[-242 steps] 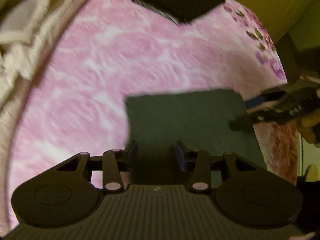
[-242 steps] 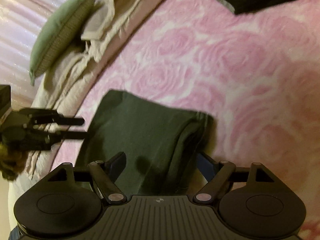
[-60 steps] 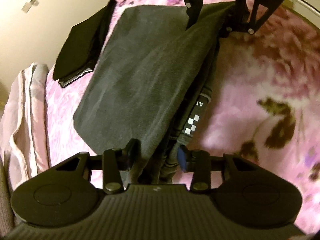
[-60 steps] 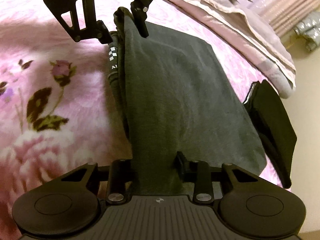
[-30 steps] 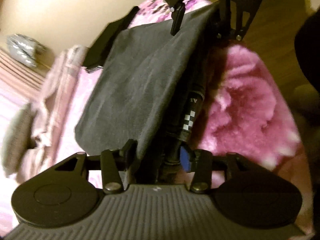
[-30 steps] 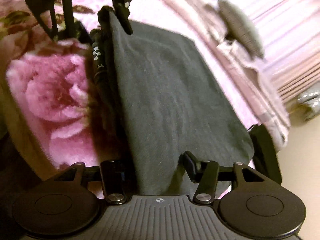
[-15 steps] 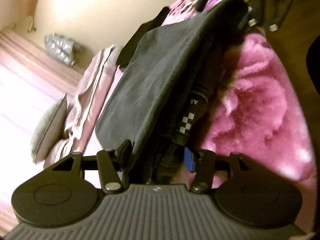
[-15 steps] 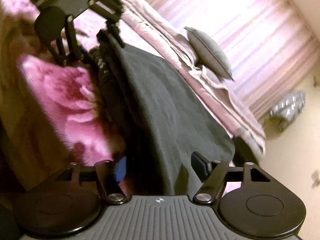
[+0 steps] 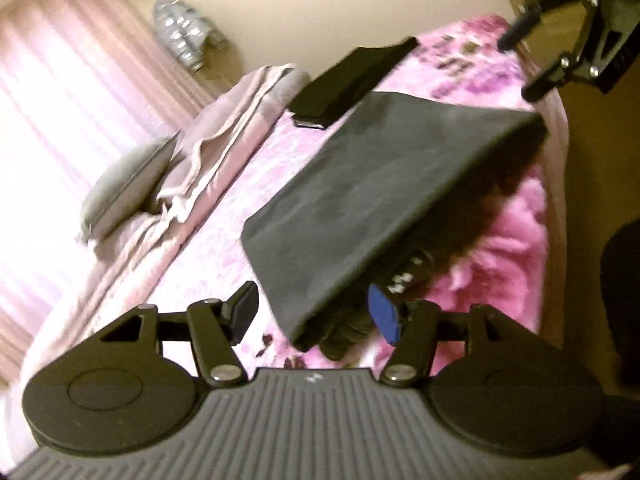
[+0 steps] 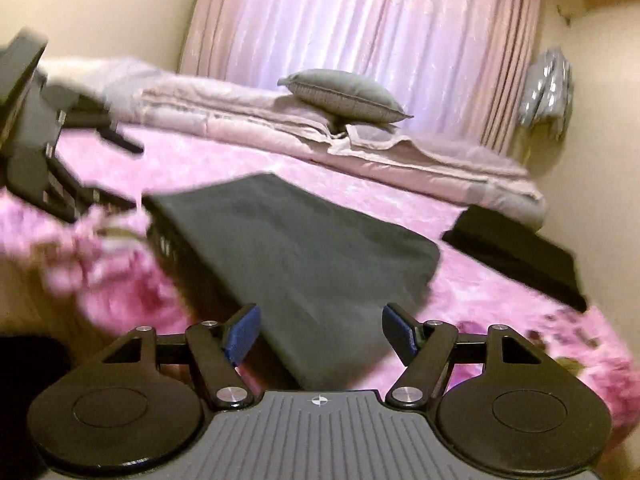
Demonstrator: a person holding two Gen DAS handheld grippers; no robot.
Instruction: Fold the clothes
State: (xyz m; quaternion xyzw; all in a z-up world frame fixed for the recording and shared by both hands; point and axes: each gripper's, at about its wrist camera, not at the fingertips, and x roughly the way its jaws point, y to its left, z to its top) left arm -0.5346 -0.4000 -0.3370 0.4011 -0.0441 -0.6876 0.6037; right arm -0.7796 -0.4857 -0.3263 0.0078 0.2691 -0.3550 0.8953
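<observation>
The bed point(image 10: 460, 280), under a pink rose-patterned blanket, is filling both views, with a pale quilt point(image 10: 360, 148) bunched along its far side and a grey-green pillow point(image 10: 344, 94) sitting on top of that, against pink curtains point(image 10: 360, 20).

Near the bed's front edge a dark grey garment point(image 10: 304, 256) is lying as a flat, squared rectangle, its layers stacked and its edges fairly even. Beyond it, toward the wall, a black folded item point(image 10: 516, 252) is resting as a compact block, apart from the grey one.

Judging by shape alone, the grey garment is looking folded at least once and set down; whether another fold is meant to make it as small as the black piece, or whether it is finished, the views are not settling. No loose, unfolded clothes are showing on the blanket.

The left tongs point(image 9: 316, 314) are standing wide and holding nothing, with the garment's near corner lying between and beyond the fingers. The right tongs point(image 10: 320, 332) are likewise spread wide and empty, hovering over the opposite end of the garment.

Under the garment's top layer, in the left view, a black band with white marks point(image 9: 404, 276) is peeking out; it is too blurred to read as letters or a brand.
</observation>
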